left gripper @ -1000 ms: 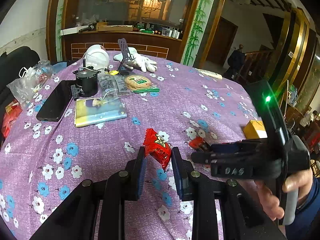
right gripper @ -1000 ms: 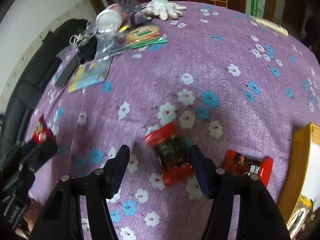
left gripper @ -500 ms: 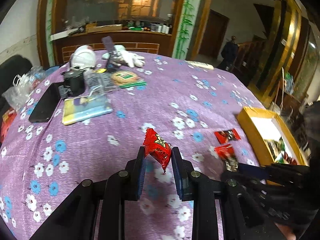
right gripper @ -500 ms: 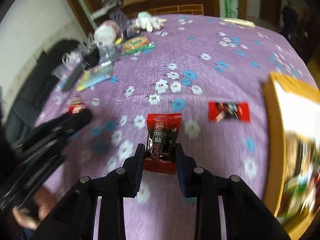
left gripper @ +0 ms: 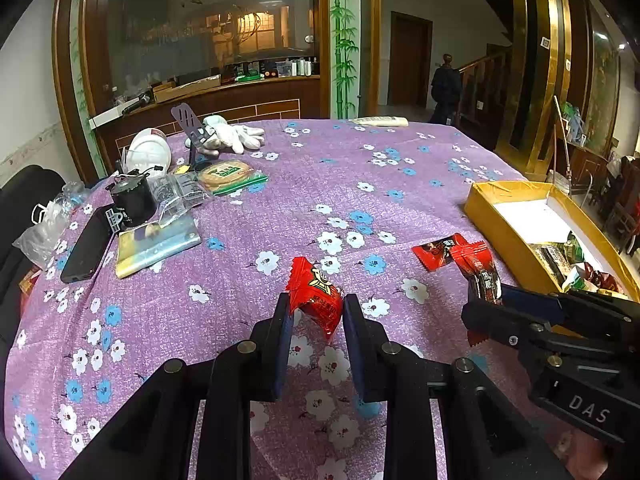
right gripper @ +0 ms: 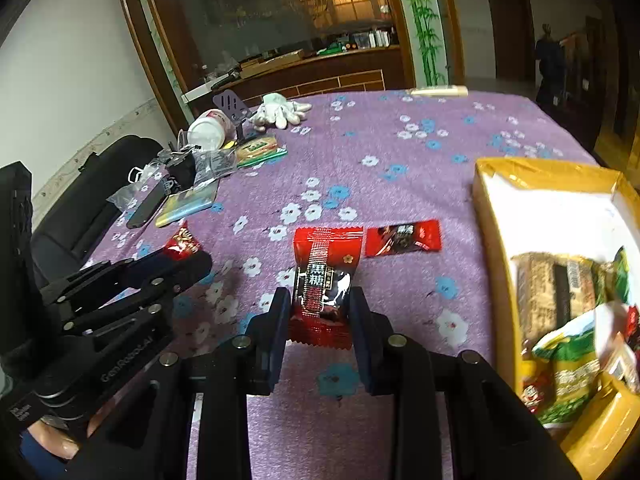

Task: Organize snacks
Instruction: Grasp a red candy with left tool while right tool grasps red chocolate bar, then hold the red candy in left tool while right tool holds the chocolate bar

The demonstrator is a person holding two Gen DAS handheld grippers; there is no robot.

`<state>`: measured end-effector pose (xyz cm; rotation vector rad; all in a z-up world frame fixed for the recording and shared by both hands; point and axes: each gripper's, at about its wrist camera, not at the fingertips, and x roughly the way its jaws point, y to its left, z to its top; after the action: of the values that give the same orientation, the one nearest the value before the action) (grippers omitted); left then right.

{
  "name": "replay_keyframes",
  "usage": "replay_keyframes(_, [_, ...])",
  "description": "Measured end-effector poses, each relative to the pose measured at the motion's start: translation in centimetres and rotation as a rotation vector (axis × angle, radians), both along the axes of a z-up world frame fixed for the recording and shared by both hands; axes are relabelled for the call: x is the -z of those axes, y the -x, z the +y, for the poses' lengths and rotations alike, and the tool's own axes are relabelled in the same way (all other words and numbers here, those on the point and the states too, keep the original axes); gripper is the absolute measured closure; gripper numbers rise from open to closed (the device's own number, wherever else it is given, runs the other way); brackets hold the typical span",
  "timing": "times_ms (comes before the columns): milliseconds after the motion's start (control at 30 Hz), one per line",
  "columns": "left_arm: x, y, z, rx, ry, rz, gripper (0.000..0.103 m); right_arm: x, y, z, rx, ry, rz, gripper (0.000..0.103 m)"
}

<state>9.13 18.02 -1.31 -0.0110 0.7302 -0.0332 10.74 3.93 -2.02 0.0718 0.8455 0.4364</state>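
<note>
My left gripper (left gripper: 315, 307) is shut on a small red snack packet (left gripper: 316, 296), held above the purple flowered tablecloth (left gripper: 280, 208). My right gripper (right gripper: 320, 300) is shut on a red and black candy packet (right gripper: 326, 268), also lifted off the cloth. In the left wrist view the right gripper (left gripper: 484, 308) shows at the right with its packet (left gripper: 478, 268) sticking up. In the right wrist view the left gripper (right gripper: 188, 258) shows at the left. Another red packet (right gripper: 403, 237) lies flat on the cloth. A yellow box (right gripper: 492, 240) with several snacks stands at the right.
At the far left of the table lie a black phone (left gripper: 86, 246), a blue-yellow pouch (left gripper: 158, 242), a black cup (left gripper: 134, 200), clear bags, a biscuit pack (left gripper: 230, 174), a white bowl (left gripper: 148, 152) and white gloves (left gripper: 230, 138). A black chair (right gripper: 100, 184) stands beside the table. A person stands far back.
My right gripper closed on the red and black packet and lifted it off the cloth toward the yellow box. My left gripper, still holding its red packet, shifted sideways toward the box.
</note>
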Motion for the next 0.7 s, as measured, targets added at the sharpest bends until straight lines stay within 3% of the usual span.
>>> replay_keyframes(700, [-0.30,0.72,-0.67,-0.030,-0.092,-0.055,0.076,0.04,0.21,-0.27,0.006,-0.020,-0.001,0.075])
